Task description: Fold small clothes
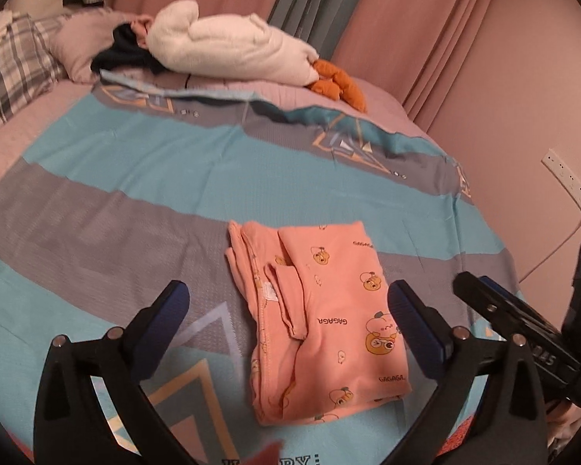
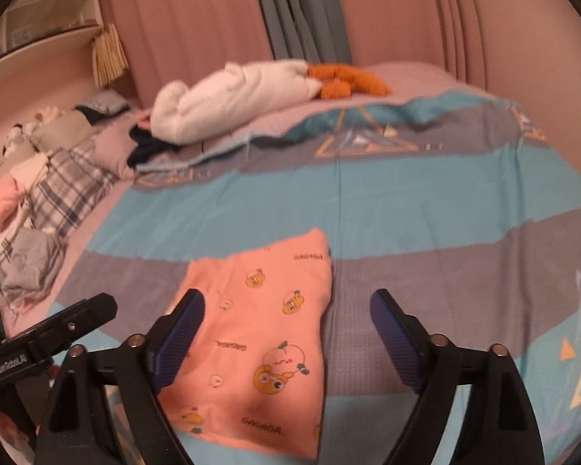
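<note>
Your left tongs (image 1: 286, 310) and right tongs (image 2: 286, 317) both hang spread and empty over the peach printed garment (image 1: 321, 321), folded compact on the bed (image 1: 135, 178), apparently finished.

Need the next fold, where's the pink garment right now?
The pink garment lies folded on the striped bedspread, between the open left gripper's fingers.

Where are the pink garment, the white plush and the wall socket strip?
pink garment (image 1: 329, 310), left wrist view, on its printed top panel.
white plush (image 1: 220, 42), left wrist view, on its body's middle.
wall socket strip (image 1: 569, 182), left wrist view, on its face.
</note>
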A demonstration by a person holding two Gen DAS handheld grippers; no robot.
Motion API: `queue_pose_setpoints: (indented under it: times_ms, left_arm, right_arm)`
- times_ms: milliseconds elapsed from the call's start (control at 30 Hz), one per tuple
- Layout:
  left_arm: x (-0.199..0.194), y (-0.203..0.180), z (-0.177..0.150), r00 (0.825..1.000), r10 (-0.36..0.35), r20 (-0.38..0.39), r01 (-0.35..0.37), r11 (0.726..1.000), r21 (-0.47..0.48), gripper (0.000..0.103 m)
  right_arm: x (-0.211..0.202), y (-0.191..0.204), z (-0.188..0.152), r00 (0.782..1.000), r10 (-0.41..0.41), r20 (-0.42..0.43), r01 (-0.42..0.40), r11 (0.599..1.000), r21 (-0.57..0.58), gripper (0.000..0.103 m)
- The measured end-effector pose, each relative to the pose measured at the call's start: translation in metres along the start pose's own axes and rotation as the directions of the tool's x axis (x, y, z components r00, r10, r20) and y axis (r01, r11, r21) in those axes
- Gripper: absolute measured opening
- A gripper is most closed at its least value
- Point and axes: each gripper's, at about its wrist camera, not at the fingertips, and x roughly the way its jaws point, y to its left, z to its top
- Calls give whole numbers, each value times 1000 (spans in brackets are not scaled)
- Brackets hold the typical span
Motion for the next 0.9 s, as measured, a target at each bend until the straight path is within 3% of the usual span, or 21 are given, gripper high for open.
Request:
queue_pose_setpoints:
  times_ms: [200, 500, 900]
  left_arm:
    - [-14, -7, -6, 999, 30, 19, -30, 998, 49, 103]
    - [-8, -15, -22, 995, 96, -19, -94, 990, 101, 103]
    - [-10, -16, -27, 992, 121, -33, -117, 988, 104, 103]
  right_arm:
    - [-16, 8, -6, 998, -20, 54, 20, 1000, 7, 98]
    - [-15, 12, -20, 998, -44, 34, 44, 999, -12, 98]
    - [-12, 12, -26, 999, -35, -1, 35, 999, 3, 98]
